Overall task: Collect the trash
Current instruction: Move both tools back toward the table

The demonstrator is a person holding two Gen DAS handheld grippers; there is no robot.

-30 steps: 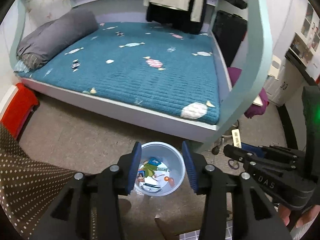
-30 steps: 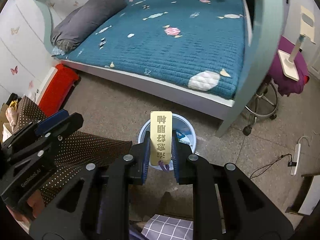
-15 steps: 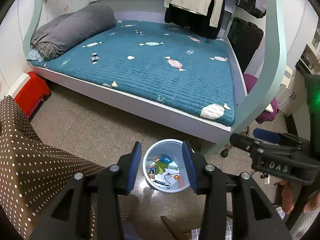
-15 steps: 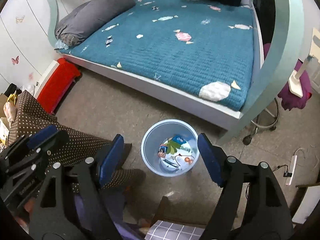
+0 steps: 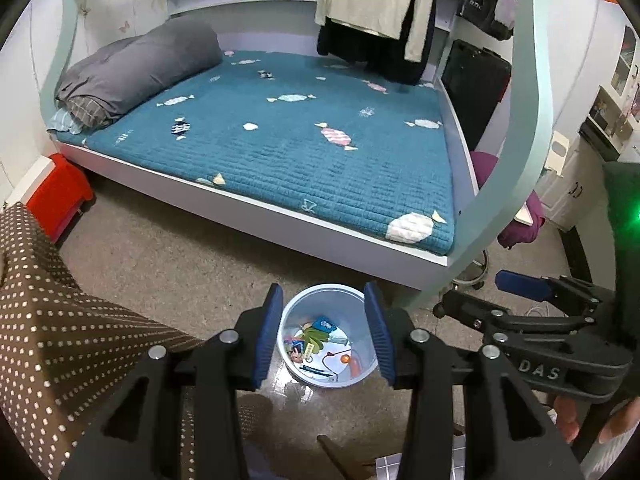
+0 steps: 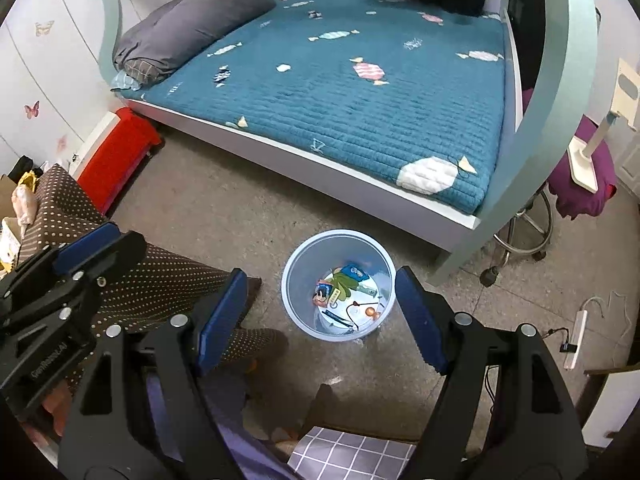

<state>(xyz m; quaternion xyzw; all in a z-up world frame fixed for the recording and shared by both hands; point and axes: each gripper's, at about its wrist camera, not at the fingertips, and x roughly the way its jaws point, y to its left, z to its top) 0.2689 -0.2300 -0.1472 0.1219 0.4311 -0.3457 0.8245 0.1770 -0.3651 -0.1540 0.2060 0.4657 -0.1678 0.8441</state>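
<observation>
A pale blue plastic bin [image 6: 297, 304] stands on the floor in front of the bed. Several bits of trash [image 6: 347, 283] lie on its bottom, among them a small yellow slip [image 6: 334, 298]. My right gripper [image 6: 322, 316] hangs above the bin, open wide, with nothing between its blue pads [image 6: 224, 318]. In the left wrist view the same bin [image 5: 322, 291] shows through the gap of my left gripper [image 5: 324, 332], whose jaws stand apart and hold nothing. The trash [image 5: 316, 338] shows there too.
A bed with a teal mattress [image 6: 360, 92] and a pale green arched post [image 6: 560, 128] lies behind the bin. A red box [image 6: 116, 152] sits at the left and a stool with a purple cloth [image 6: 580, 192] at the right. A power strip [image 6: 576, 340] lies on the floor. The person's dotted trouser leg [image 6: 160, 280] is beside the bin.
My right gripper opened and let go of the gold card, which is no longer between its pads. Both grippers have lifted and drawn back, so the bin looks smaller.
</observation>
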